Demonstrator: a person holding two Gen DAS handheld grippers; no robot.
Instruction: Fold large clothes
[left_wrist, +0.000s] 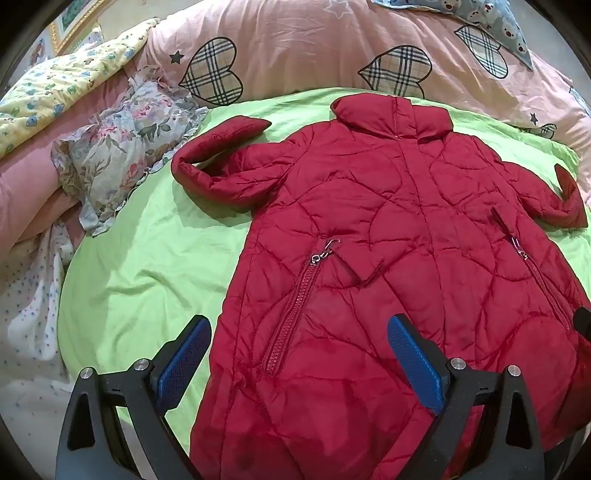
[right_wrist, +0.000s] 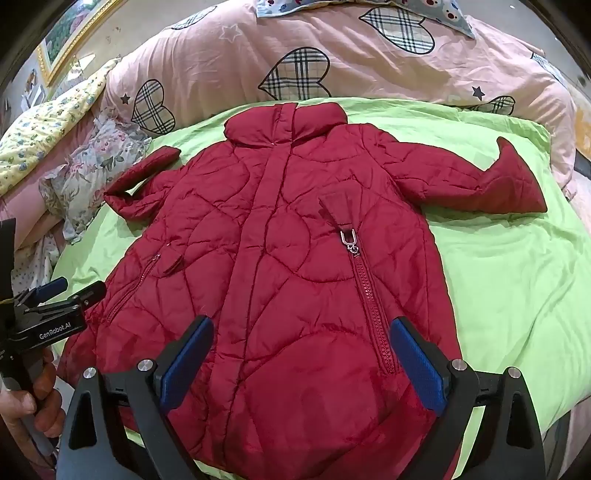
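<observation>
A bed fills both views, spread with a lime-green sheet (right_wrist: 498, 266). A pink quilt (right_wrist: 229, 66) with plaid hearts lies bunched along its far edge. A gold-framed picture (right_wrist: 70, 33) hangs on the wall at the far left corner.

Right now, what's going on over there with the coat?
A person holds a gripper in each hand over a red quilted coat spread front-up on a green sheet. The left gripper and right gripper both hang open above the hem end, gripping nothing. Both sleeves lie out to the sides with cuffs bent, so no fold has been made yet.
</observation>
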